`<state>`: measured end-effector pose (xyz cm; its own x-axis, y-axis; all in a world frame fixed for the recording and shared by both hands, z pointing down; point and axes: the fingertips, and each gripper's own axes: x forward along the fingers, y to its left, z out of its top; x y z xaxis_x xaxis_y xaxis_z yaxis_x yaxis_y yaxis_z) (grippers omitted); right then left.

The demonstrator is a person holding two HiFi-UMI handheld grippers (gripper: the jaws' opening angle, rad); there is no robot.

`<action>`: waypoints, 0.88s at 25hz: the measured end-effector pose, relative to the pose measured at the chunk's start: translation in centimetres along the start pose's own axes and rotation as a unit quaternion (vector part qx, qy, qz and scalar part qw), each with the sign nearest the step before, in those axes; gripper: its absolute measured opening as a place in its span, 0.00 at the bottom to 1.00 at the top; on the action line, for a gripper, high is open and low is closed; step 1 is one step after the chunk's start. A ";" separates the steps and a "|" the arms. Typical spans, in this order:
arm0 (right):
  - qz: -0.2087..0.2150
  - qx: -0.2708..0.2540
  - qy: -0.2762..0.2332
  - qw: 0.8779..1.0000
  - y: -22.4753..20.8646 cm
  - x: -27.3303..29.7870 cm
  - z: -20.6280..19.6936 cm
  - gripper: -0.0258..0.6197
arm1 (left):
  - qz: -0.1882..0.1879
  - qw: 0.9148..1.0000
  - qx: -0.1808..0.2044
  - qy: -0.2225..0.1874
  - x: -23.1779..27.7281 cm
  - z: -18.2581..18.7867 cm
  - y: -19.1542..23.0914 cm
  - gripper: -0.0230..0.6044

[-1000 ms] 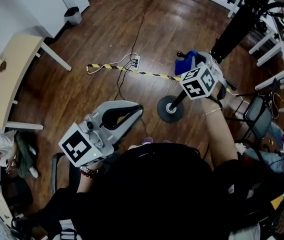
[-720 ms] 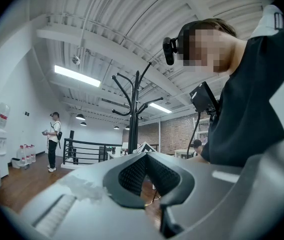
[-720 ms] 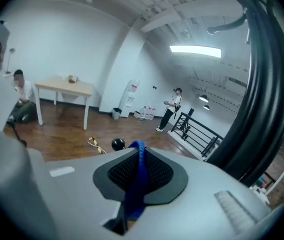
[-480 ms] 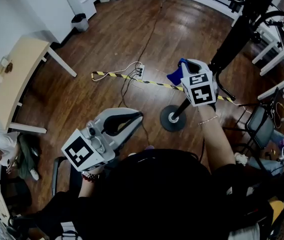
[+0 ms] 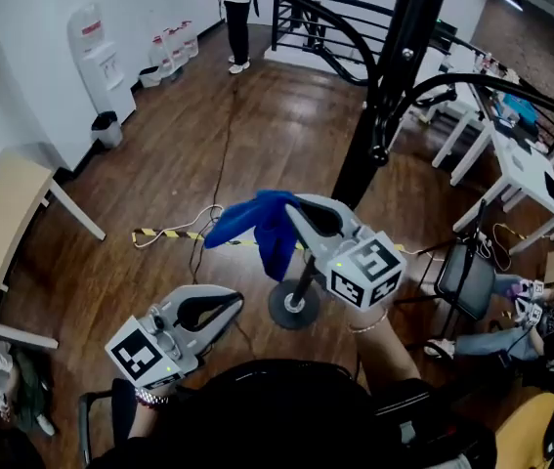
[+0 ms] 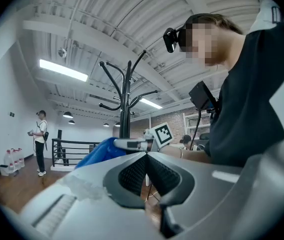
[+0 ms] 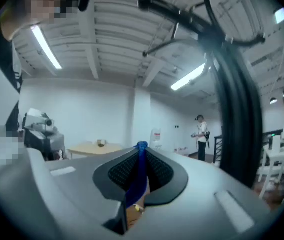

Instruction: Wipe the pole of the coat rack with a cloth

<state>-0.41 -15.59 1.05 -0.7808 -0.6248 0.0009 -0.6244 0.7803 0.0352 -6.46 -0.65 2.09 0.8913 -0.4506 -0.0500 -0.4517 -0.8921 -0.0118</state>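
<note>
Lowest and nearest, the left gripper (image 5: 226,304) hangs idle, its jaws pressed together with nothing between them. Just above and beyond it, the right gripper (image 5: 298,211) is clamped tight on a thin fold of the blue cloth (image 5: 260,225). The jaws are nearly closed on the fabric, and the rest of it spills out to the left and droops below them. The cloth looks light, soft and limp, so it should wrap a round bar easily but might slide out of so slim a pinch. A fuller bunch gathered near its middle would probably give a better wiping pad. The cloth is in the air to the left of the black pole (image 5: 386,96) and is not touching it. The pole rises from a round base (image 5: 294,307) on the wooden floor (image 5: 159,164) and passes close behind the right gripper. It appears stiff, smooth and slim, and the rack may rock on that small base if pushed sideways — the free left gripper could likely steady it. Farther off, a taped cable (image 5: 174,234) crosses the boards and a pale table (image 5: 3,213) stands by the wall. A railing (image 5: 306,22) and a standing person (image 5: 234,8) mark the far end of the room.
</note>
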 end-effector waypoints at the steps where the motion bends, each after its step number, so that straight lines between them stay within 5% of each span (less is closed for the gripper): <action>1: -0.016 -0.020 -0.024 0.999 -1.4 -1.9 2.4 0.08 | -0.011 1.000 0.003 -0.006 1.0 0.2 0.2 0.04; 4: -0.091 -0.079 -0.075 0.990 -5.2 -8.0 8.2 0.08 | -0.034 0.999 0.006 -0.016 2.8 -0.1 -0.4 0.04; 7: -0.183 -0.113 -0.145 0.966 -8.6 -13.6 13.5 0.08 | -0.043 0.999 -0.003 -0.027 3.2 0.0 -1.4 0.04; 12: -0.322 -0.145 -0.317 0.880 -11.6 -22.8 22.3 0.08 | -0.055 0.998 0.006 -0.024 3.4 0.3 -0.6 0.04; 16: -0.344 -0.193 -0.400 0.827 -10.2 -27.2 27.3 0.08 | -0.048 0.998 0.006 -0.035 3.1 0.8 -0.2 0.04; 19: -0.338 -0.198 -0.421 0.818 -9.9 -27.5 29.1 0.08 | -0.041 0.999 0.004 -0.034 2.7 1.1 0.0 0.04; 22: -0.312 -0.177 -0.430 0.829 -10.3 -26.5 28.9 0.08 | -0.037 0.999 0.000 -0.035 2.7 0.9 -0.1 0.04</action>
<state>26.02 -6.27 -28.20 -0.1307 -0.5358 -0.8342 -0.9857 0.1607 0.0512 -4.10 -1.78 1.02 0.9176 -0.3796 -0.1182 -0.3843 -0.9230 -0.0188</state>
